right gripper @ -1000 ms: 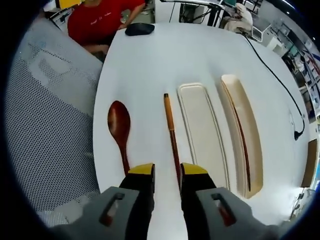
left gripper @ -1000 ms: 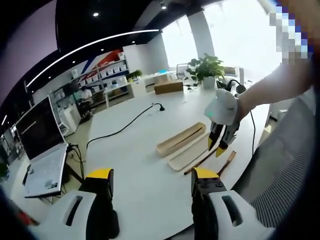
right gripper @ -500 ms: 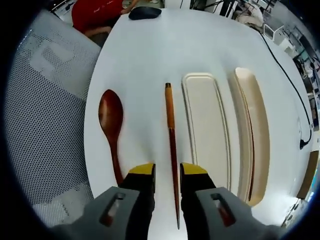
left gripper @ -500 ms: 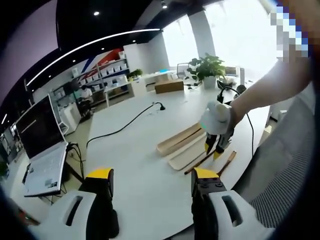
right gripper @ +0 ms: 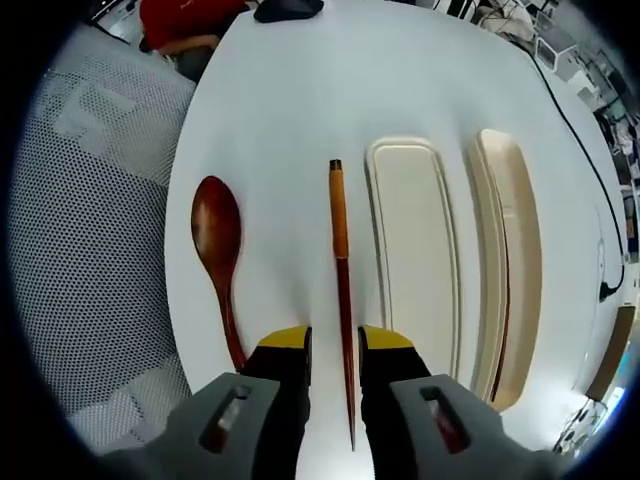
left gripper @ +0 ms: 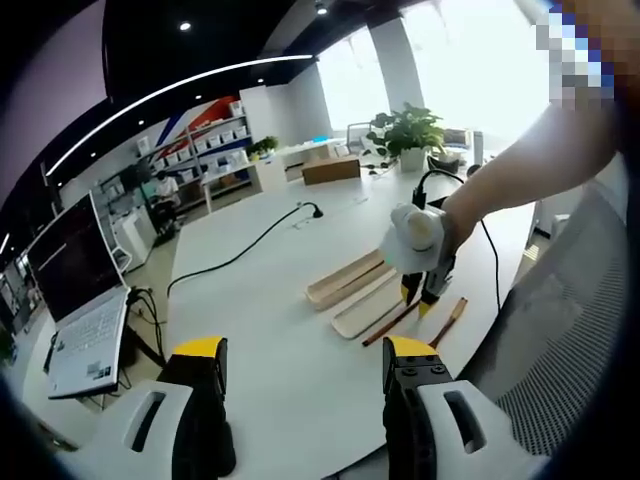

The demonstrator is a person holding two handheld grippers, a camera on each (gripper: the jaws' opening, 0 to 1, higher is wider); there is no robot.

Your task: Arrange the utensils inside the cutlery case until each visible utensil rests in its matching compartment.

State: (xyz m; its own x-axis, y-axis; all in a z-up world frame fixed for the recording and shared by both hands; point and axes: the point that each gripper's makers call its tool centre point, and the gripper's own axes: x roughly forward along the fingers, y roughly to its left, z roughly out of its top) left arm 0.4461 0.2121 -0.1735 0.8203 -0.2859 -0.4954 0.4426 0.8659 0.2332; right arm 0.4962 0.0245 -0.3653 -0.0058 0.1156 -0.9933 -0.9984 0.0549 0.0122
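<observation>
— On the white worktop (right gripper: 300, 110)? 
— Pale cutlery case (right gripper: 505, 260) lying lengthwise with a dark stick already inside; flat lid (right gripper: 415, 260) just beside it. Then a pair of chopsticks (right gripper: 341, 280), then a wooden spoon (right gripper: 222, 250) nearest the edge, bowl pointing away.

— And the right gripper (right gripper: 334, 345)? 
— Poised over the near end of the chopsticks, yellow-tipped jaws straddling them with a narrow gap. Contact: cannot tell. Seen from across the worktop in the left gripper view (left gripper: 424, 293), pointed down at the chopsticks (left gripper: 392, 323), an outstretched arm behind it.

— The left gripper (left gripper: 304, 360)? 
— Wide open, empty, well apart from the case (left gripper: 345, 280), held over bare worktop (left gripper: 270, 330).

— Around it? 
— Black cable (left gripper: 240, 252) snaking across the far side, potted plant (left gripper: 410, 135) and cardboard box (left gripper: 332, 170) beyond, laptop (left gripper: 75, 300) on a stand to one side. Mesh chair (right gripper: 90, 230) pressed against the spoon's edge of the worktop; someone in a red top (right gripper: 185, 20) and a dark mouse (right gripper: 285, 8) at the far end.
</observation>
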